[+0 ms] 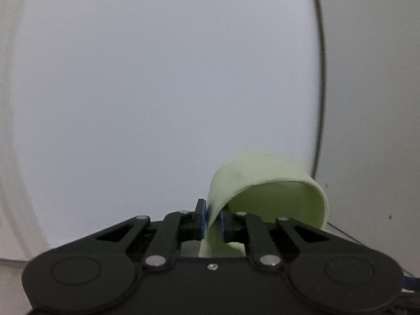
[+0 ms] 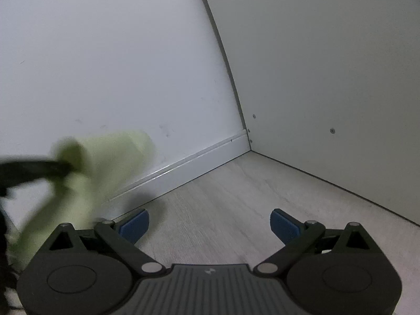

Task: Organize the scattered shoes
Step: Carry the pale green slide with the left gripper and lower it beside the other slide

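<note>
The left gripper [image 1: 212,219], black with blue pads, sits lowest in the left wrist view, its jaws clenched on the thin curved upper of a pale green foam slipper [image 1: 265,191]. The slipper's strap arches up and to the right of the jaws, held up in front of a plain white wall [image 1: 157,78].

In the right wrist view the right gripper [image 2: 210,224] has its jaws spread wide with nothing between them, over a light grey wood-grain floor [image 2: 236,183]. The slipper [image 2: 105,162] appears blurred at the left, near the white skirting board [image 2: 199,157], with the dark, blurred left gripper [image 2: 36,168] on it. A white cabinet panel [image 2: 328,78] forms the corner on the right.
</note>
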`<state>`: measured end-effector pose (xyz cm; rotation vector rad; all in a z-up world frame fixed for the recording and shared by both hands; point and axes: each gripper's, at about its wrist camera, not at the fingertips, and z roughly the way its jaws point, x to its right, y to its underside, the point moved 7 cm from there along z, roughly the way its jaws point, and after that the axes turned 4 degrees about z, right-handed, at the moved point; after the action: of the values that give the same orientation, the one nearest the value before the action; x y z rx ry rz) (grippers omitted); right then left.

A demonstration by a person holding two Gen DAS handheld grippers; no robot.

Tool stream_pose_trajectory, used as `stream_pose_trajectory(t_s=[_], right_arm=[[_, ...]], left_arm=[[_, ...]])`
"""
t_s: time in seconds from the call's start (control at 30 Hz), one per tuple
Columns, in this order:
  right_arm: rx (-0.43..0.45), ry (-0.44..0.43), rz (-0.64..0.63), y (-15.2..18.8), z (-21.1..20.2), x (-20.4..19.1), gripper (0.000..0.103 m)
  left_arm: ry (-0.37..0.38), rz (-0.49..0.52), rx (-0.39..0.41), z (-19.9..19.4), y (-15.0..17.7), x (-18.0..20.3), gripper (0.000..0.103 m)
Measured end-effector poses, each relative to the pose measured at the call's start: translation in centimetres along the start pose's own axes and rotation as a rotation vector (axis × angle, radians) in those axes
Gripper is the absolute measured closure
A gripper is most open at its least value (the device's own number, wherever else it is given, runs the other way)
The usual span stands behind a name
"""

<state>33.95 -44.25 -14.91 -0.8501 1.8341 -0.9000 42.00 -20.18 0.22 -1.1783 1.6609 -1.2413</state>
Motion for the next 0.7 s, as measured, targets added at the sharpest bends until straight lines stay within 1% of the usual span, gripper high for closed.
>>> stream_pose_trajectory(t_s=[0.07, 0.1, 0.17, 0.2, 0.23, 0.33, 0.47, 0.5, 0.57, 0.6, 0.7], right_arm=[[-0.008, -0.010, 0.010, 0.1, 0.0, -0.1, 0.004], [-0.012, -0.016, 0.009, 0.2, 0.1, -0.3, 0.004], [-0.020, -0.026, 0.007, 0.3, 0.1, -0.6, 0.004], [-0.021, -0.028, 0.003, 0.3, 0.0, -0.7, 0.004], [-0.023, -0.031, -0.009, 0.5, -0.1, -1.1, 0.004], [-0.027, -0.041, -0.032, 0.7, -0.2, -1.7, 0.004], [-0.034, -0.049, -0.061, 1.1, -0.2, -2.3, 0.004], [-0.036, -0.049, -0.068, 1.3, -0.2, -2.4, 0.004], [-0.040, -0.050, -0.077, 1.4, -0.1, -2.5, 0.004], [-0.042, -0.051, -0.077, 1.3, 0.3, -2.4, 0.004], [-0.047, -0.056, -0.080, 1.5, -0.2, -2.6, 0.004]], left_arm=[[-0.089, -0.070, -0.017, -2.8, 1.3, -3.3, 0.092], [-0.119, -0.084, -0.027, -3.6, 1.8, -4.2, 0.092], [-0.230, -0.130, -0.082, -6.2, 4.7, -7.3, 0.091], [-0.257, -0.151, -0.105, -6.8, 5.7, -8.2, 0.091], [-0.282, -0.195, -0.151, -7.7, 7.7, -9.5, 0.091], [-0.330, -0.261, -0.229, -9.4, 12.0, -11.3, 0.091], [-0.377, -0.266, -0.287, -10.8, 16.2, -11.7, 0.091], [-0.383, -0.272, -0.299, -11.2, 16.9, -11.8, 0.091], [-0.389, -0.279, -0.325, -10.4, 18.4, -10.9, 0.091], [-0.389, -0.279, -0.332, -10.4, 18.8, -10.9, 0.091], [-0.374, -0.276, -0.352, -10.2, 19.7, -10.9, 0.091]])
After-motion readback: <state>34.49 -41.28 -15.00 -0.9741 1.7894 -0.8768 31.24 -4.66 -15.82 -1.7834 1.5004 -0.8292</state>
